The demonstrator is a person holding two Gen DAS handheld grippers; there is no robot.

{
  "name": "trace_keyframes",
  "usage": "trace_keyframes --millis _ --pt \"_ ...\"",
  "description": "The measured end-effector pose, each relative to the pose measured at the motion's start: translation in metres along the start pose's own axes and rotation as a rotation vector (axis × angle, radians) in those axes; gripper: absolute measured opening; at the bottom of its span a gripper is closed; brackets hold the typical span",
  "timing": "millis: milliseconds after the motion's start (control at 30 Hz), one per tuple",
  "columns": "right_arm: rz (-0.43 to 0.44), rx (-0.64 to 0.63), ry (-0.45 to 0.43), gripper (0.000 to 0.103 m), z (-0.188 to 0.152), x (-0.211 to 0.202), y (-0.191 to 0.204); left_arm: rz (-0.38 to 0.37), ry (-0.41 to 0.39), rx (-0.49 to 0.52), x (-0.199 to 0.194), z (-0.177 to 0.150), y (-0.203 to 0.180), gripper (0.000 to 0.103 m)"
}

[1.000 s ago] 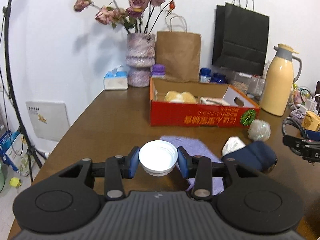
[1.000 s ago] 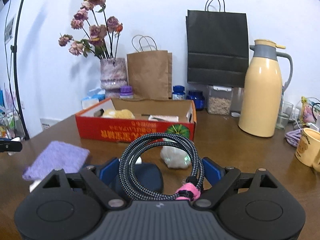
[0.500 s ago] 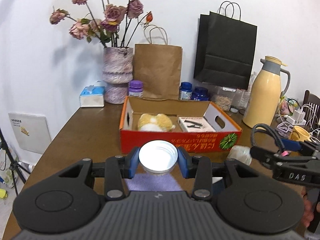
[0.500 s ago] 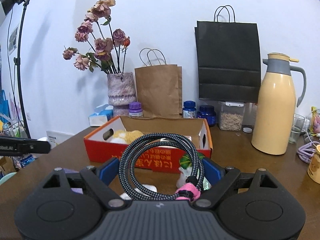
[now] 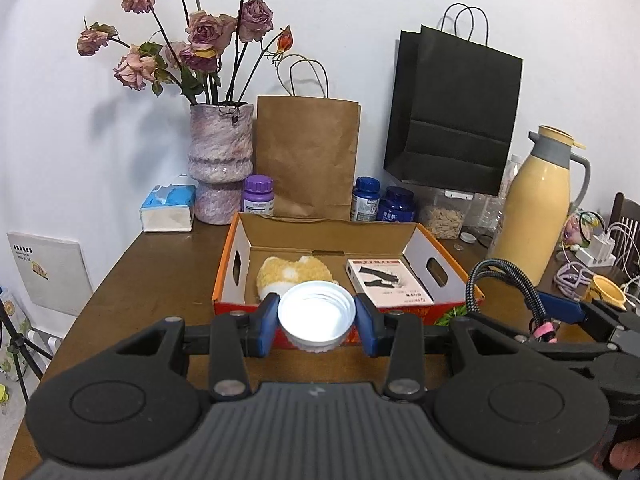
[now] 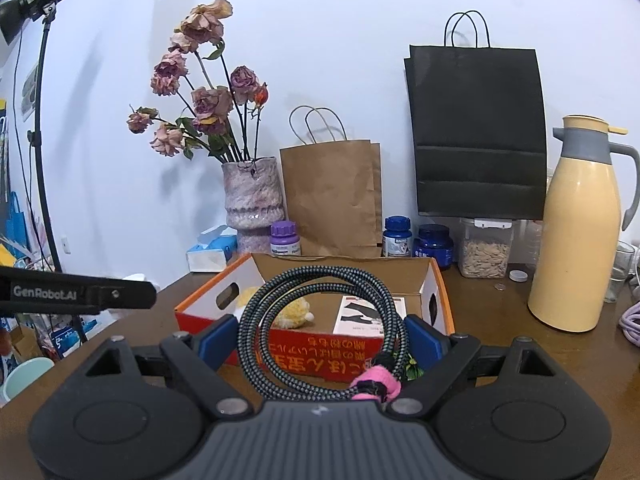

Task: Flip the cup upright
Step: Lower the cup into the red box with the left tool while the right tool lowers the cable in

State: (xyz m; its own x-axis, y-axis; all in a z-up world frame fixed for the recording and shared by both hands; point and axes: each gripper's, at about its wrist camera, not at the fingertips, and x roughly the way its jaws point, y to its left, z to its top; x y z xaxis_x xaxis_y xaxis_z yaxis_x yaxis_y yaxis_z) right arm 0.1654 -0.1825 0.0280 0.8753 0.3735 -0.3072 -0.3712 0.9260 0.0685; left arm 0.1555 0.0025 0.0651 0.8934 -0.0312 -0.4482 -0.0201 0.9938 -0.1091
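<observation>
A small white ribbed cup (image 5: 317, 317) sits between the blue pads of my left gripper (image 5: 317, 322), which is shut on it; its open mouth faces the camera and it hangs above the table in front of the orange box (image 5: 340, 312). My right gripper (image 6: 320, 336) is shut on a coiled braided black cable (image 6: 320, 280) with a pink band (image 6: 378, 385). In the left wrist view the right gripper (image 5: 560, 312) with its cable (image 5: 500, 276) shows at the right. The left gripper's arm (image 6: 76, 292) crosses the left edge of the right wrist view.
The open orange cardboard box (image 6: 320, 356) holds a yellow plush (image 5: 294, 274) and a small white carton (image 5: 388, 286). Behind stand a vase of dried roses (image 5: 221, 168), a brown bag (image 5: 308, 158), a black bag (image 5: 452, 120), jars and a yellow thermos (image 5: 536, 208). A yellow mug (image 5: 608, 288) is at right.
Both grippers have risen and tilted so the box interior shows. The purple cloth and dark bundle have dropped out of view. The cup and the cable stay held.
</observation>
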Motion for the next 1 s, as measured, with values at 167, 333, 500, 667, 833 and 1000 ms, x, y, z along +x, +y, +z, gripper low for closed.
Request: trace_keyframes --millis 167,333,500,667,833,1000 --pt "0.003 0.006 0.004 0.088 0.008 0.016 -0.001 0.007 0.008 -0.026 0.014 0.011 -0.001 0.041" --pt "0.003 0.019 0.007 0.088 0.018 0.032 -0.004 0.009 0.021 -0.046 0.03 0.02 -0.002 0.041" --pt "-0.001 0.025 -0.008 0.088 0.034 0.048 -0.008 0.017 0.027 -0.071 0.048 0.033 -0.003 0.041" --pt "-0.005 0.034 -0.016 0.088 0.049 0.068 -0.015 0.036 0.03 -0.086 0.067 0.046 -0.003 0.041" --pt "0.004 0.056 -0.02 0.088 0.056 0.09 -0.022 0.062 0.038 -0.081 0.09 0.056 -0.005 0.041" --pt "0.007 0.048 -0.008 0.088 0.061 0.112 -0.024 0.078 0.059 -0.099 0.117 0.061 -0.003 0.041"
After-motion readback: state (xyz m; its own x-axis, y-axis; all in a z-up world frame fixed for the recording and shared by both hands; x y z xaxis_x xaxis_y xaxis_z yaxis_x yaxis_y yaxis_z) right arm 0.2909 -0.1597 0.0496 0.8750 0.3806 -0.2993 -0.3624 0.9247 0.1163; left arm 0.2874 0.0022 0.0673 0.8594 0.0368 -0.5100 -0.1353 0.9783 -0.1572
